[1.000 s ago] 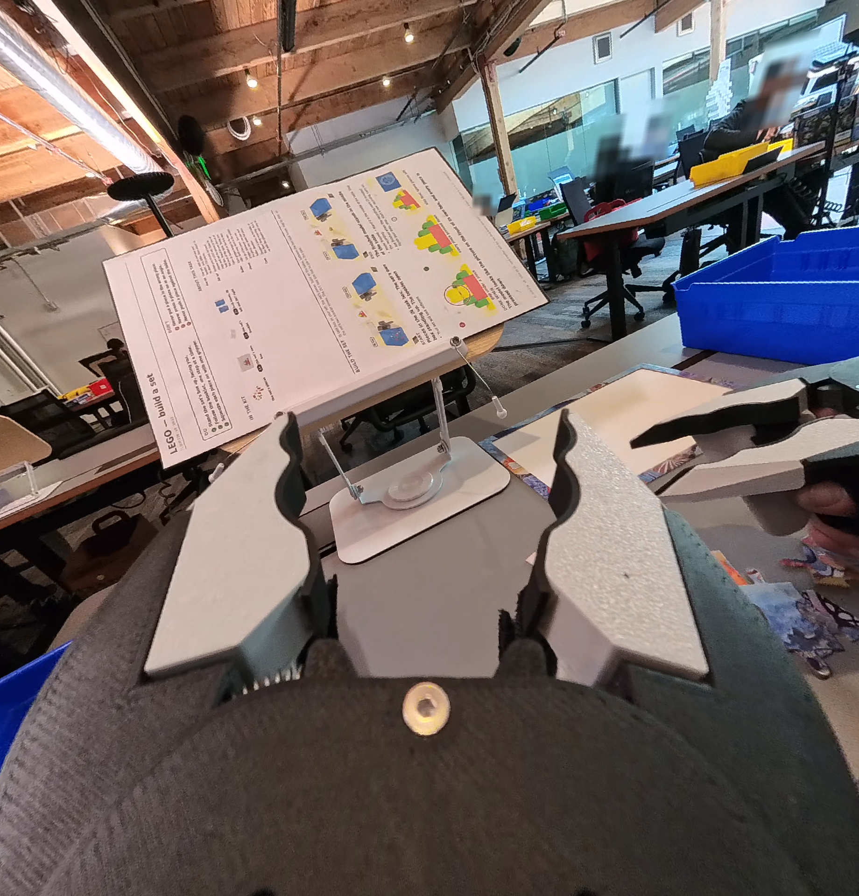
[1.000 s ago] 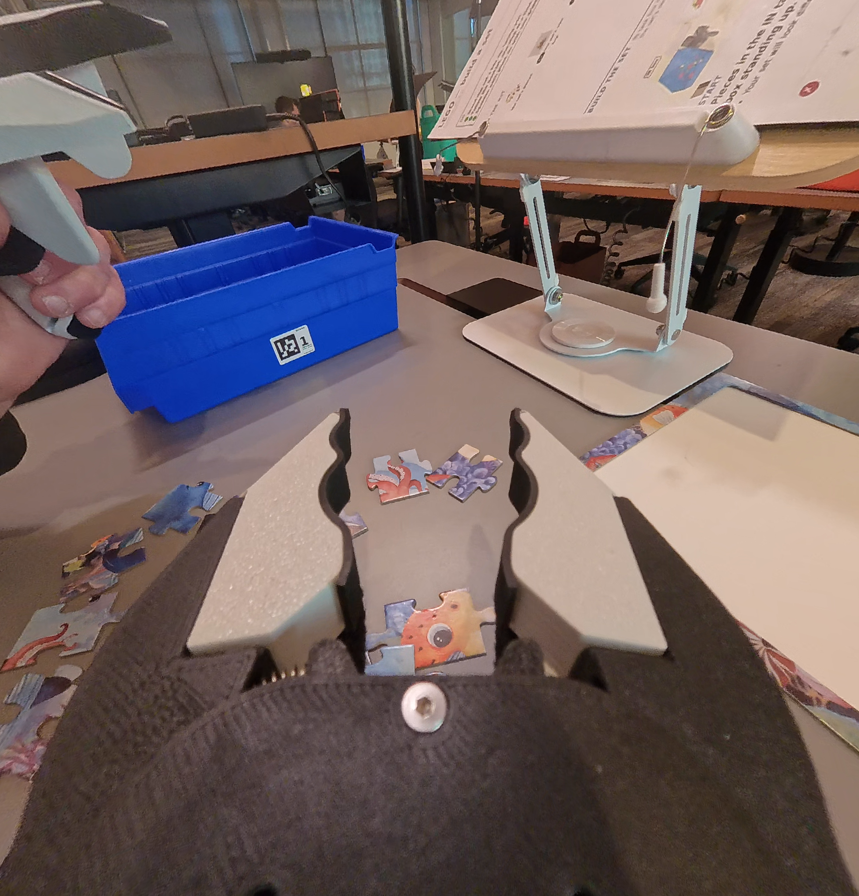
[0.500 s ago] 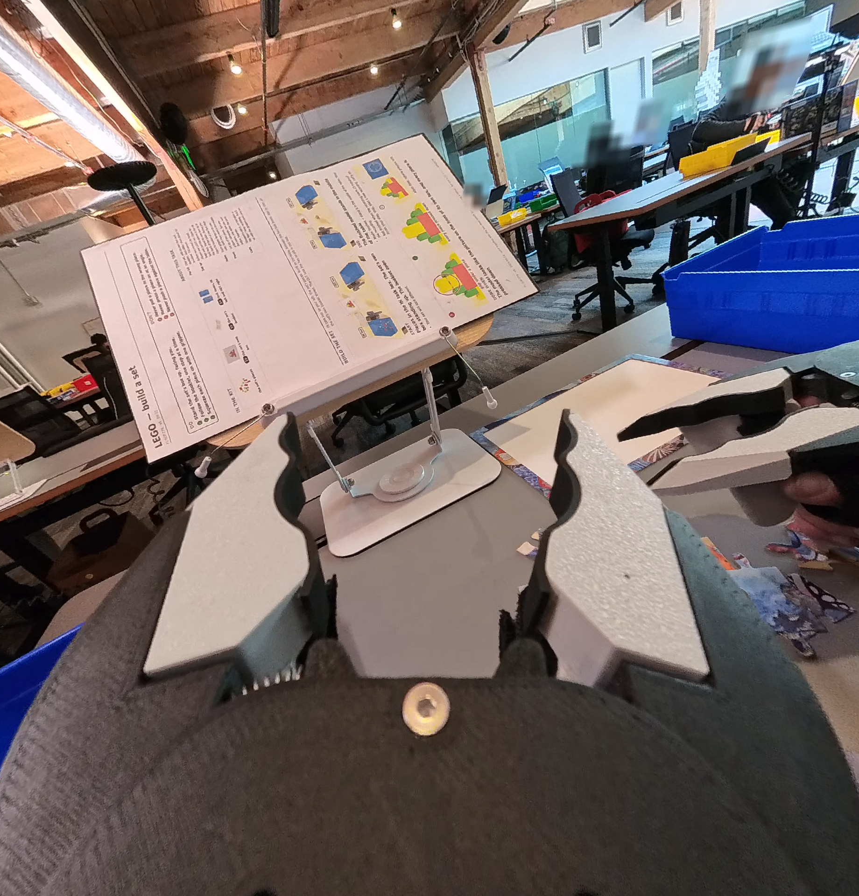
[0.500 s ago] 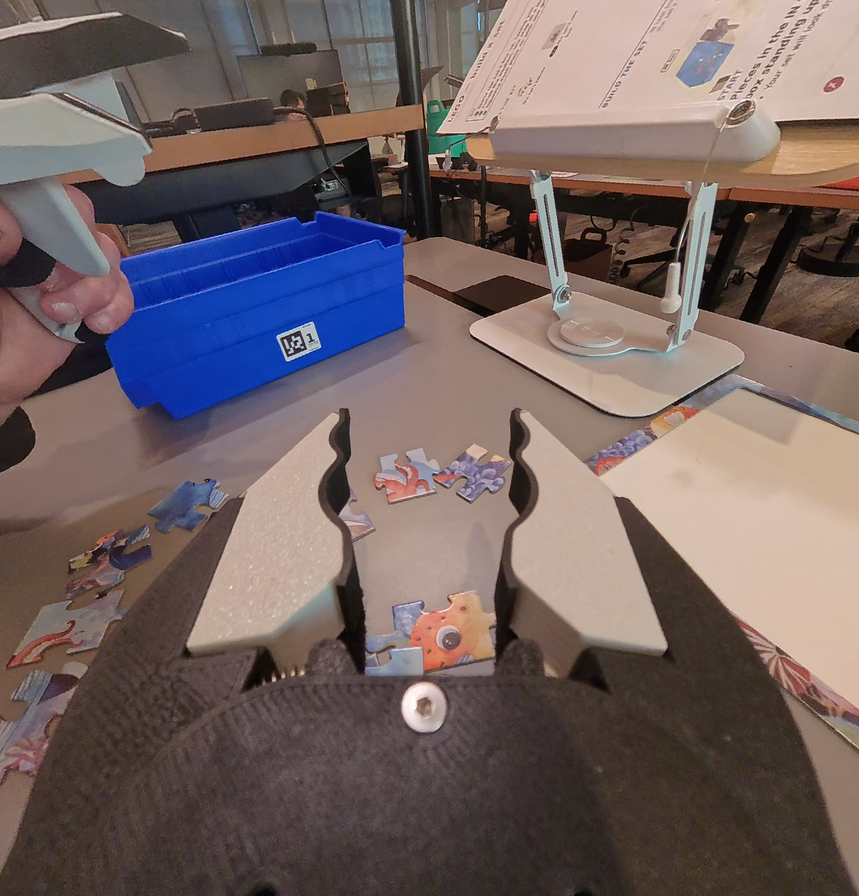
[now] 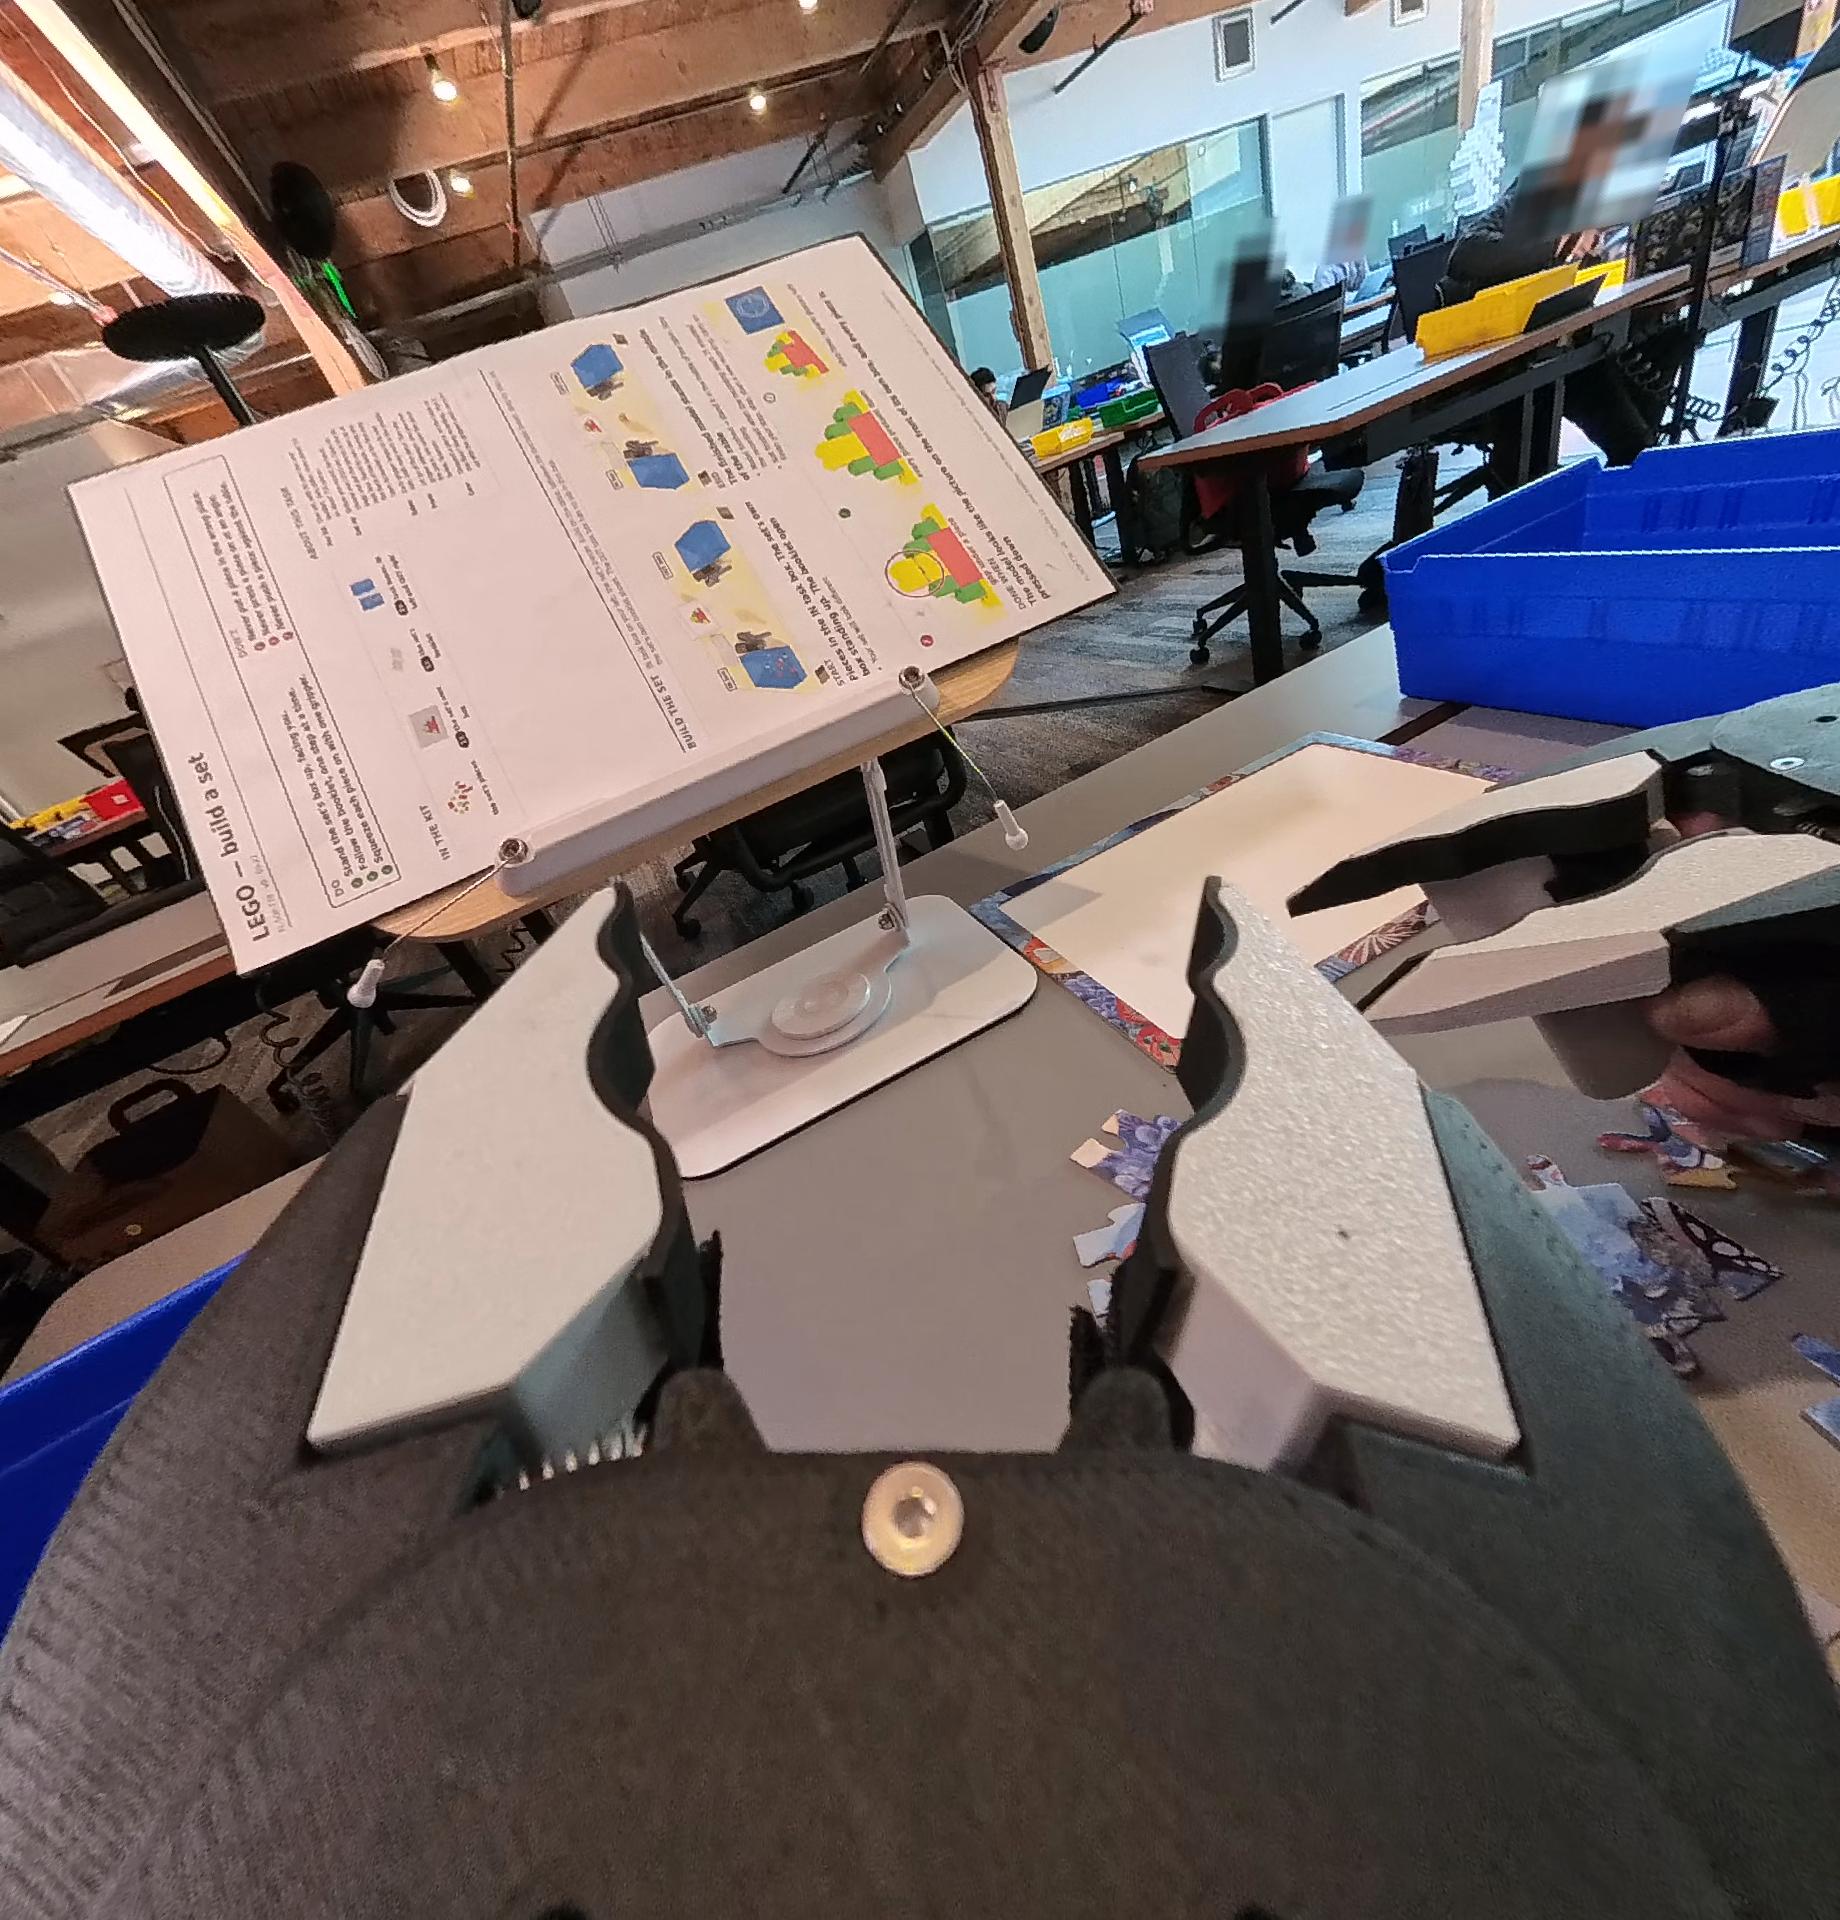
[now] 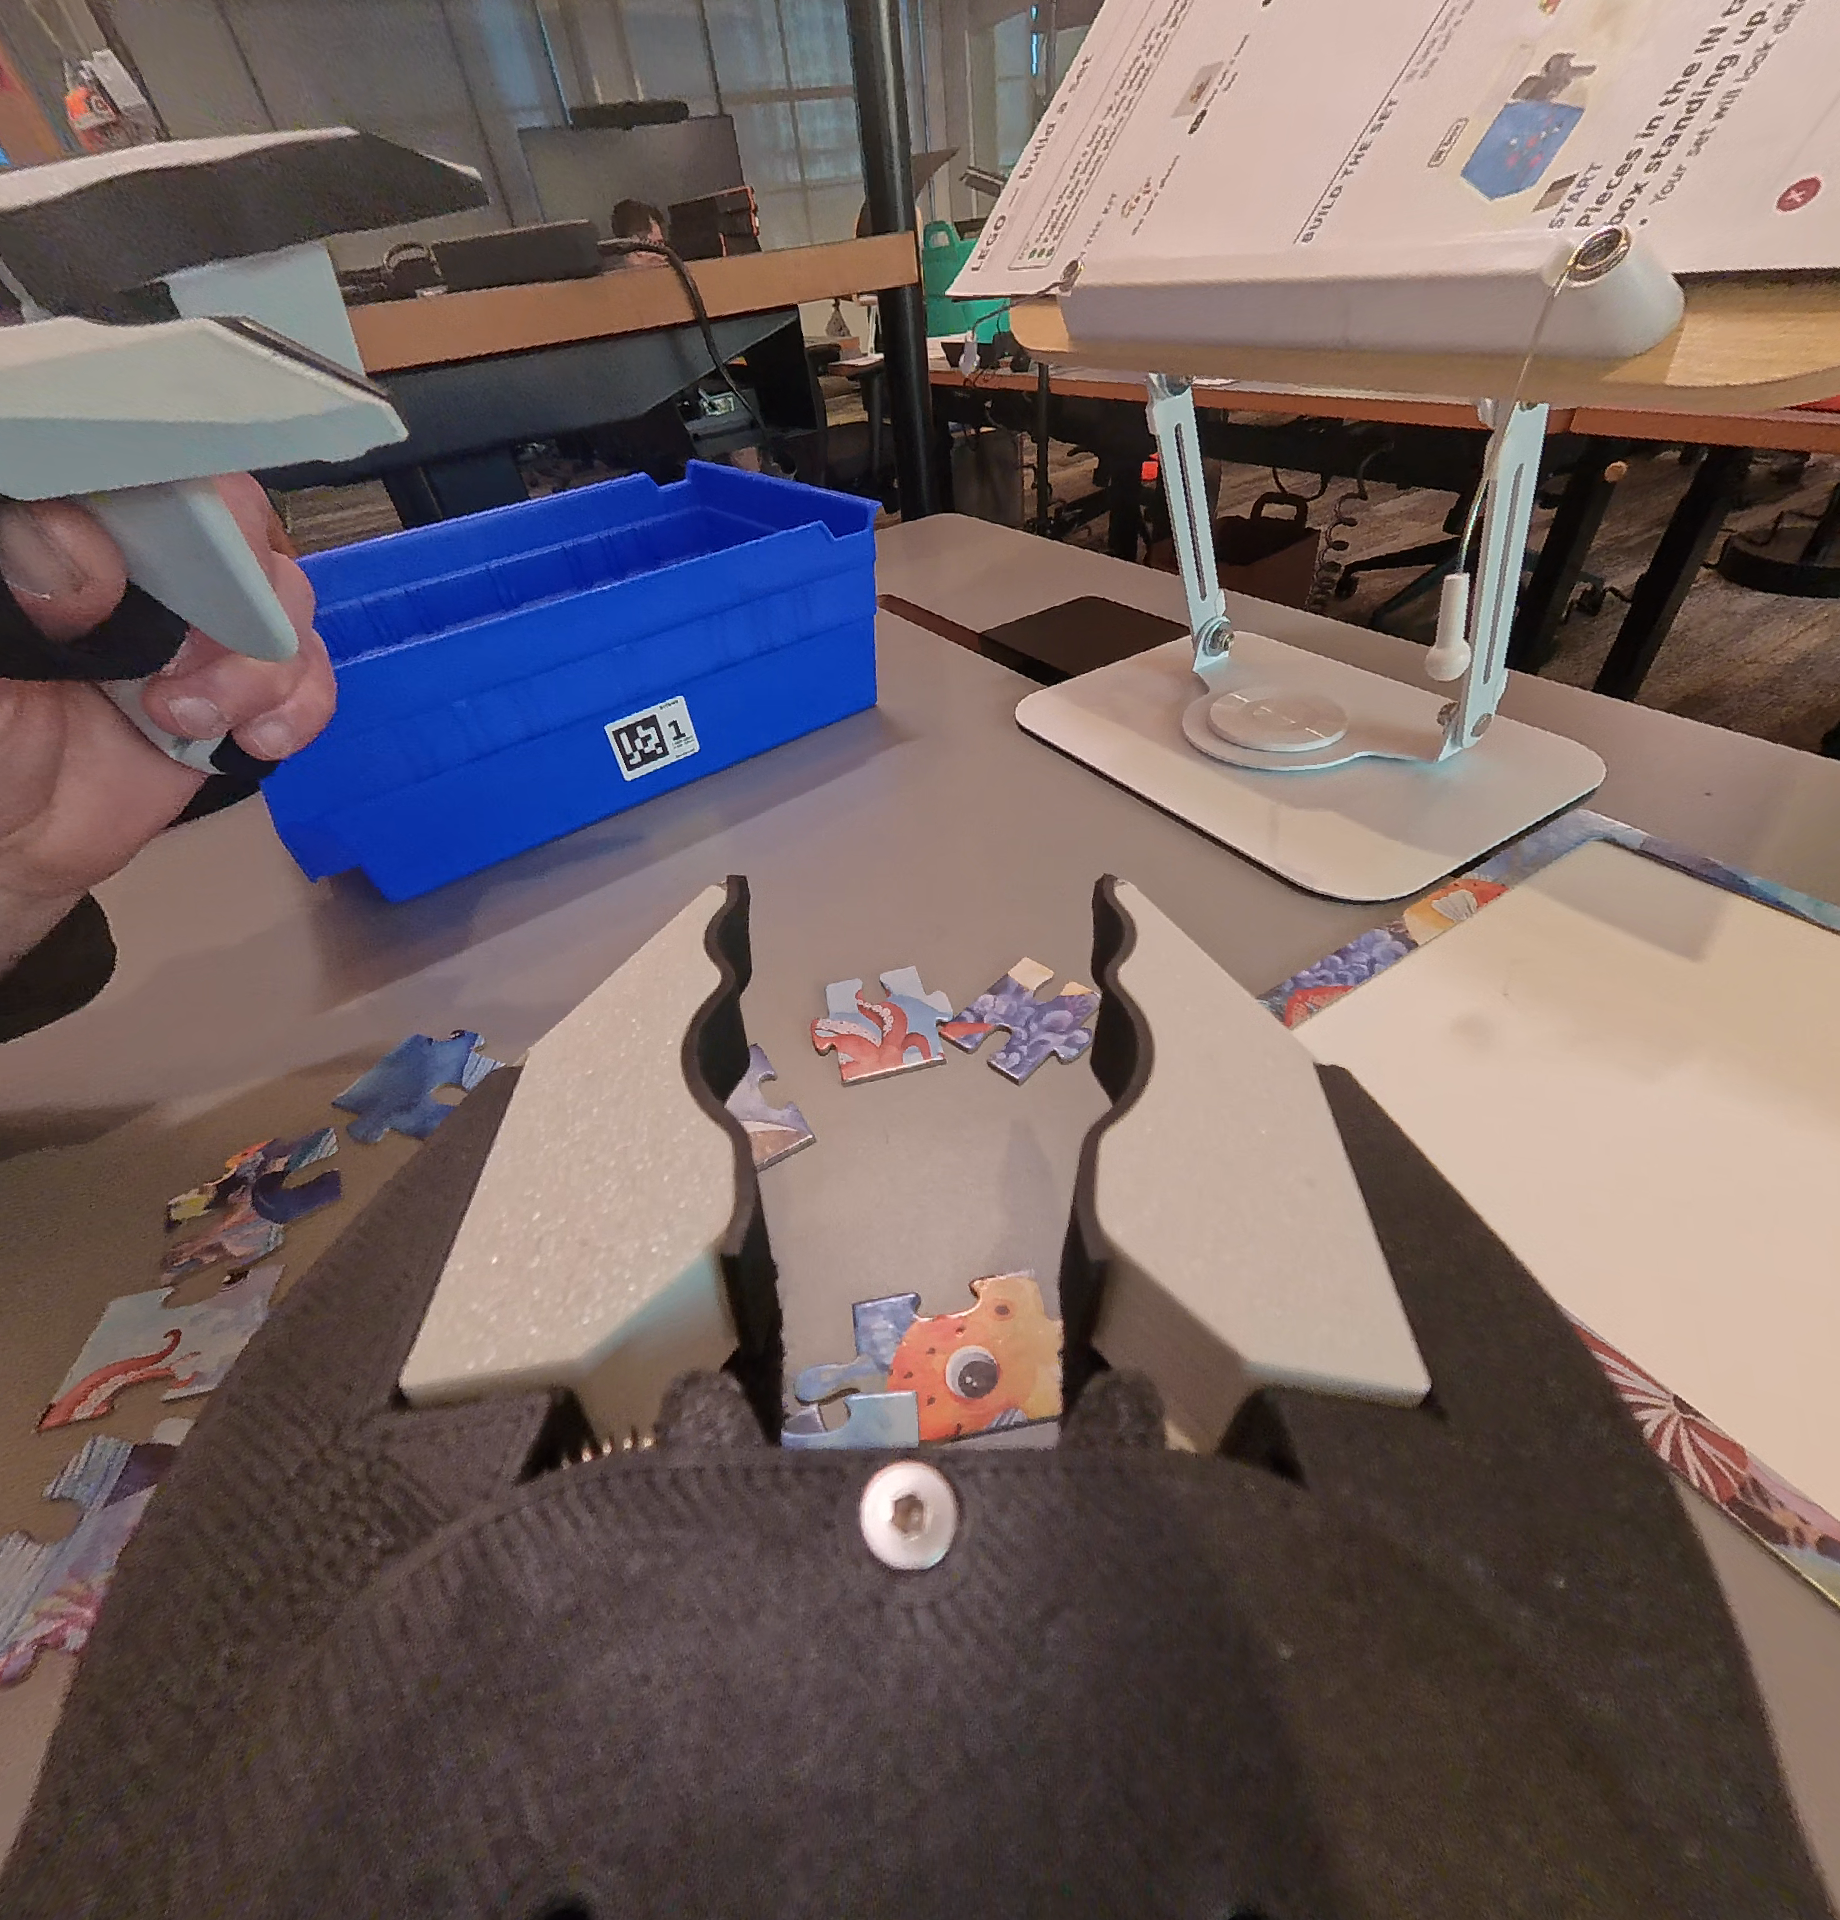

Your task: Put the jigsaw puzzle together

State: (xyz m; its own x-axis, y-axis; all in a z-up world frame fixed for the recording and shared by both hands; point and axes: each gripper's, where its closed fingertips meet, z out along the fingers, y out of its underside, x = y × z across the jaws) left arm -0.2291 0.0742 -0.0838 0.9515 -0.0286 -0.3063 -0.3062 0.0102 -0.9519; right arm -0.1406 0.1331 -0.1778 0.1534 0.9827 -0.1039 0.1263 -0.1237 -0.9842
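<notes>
Several loose jigsaw pieces lie on the grey table. An orange fish piece (image 6: 957, 1361) lies between the bases of my right gripper's fingers. A red octopus piece (image 6: 880, 1023) and a purple piece (image 6: 1030, 1023) lie just past the tips. The puzzle tray (image 6: 1581, 1122), white inside with a coloured border, lies to the right; it also shows in the left wrist view (image 5: 1238, 862). My right gripper (image 6: 916, 904) is open and empty above the table. My left gripper (image 5: 911, 925) is open and empty, held above the table. More pieces (image 5: 1664, 1257) lie to its right.
A blue bin (image 6: 583, 675) stands at the back left of the right wrist view. A document stand (image 5: 833, 1018) holding an instruction sheet (image 5: 583, 582) stands behind the tray. Another blue bin (image 5: 1643, 582) is at the far right. The right gripper (image 5: 1352, 935) shows in the left wrist view. The orange fish piece (image 6: 957, 1361) sits 11 cm or so from the ends of my right fingers.
The left gripper has tilted down and drawn back a little, bringing more table and pieces into view. The right gripper has shifted slightly forward. Both stay open.
</notes>
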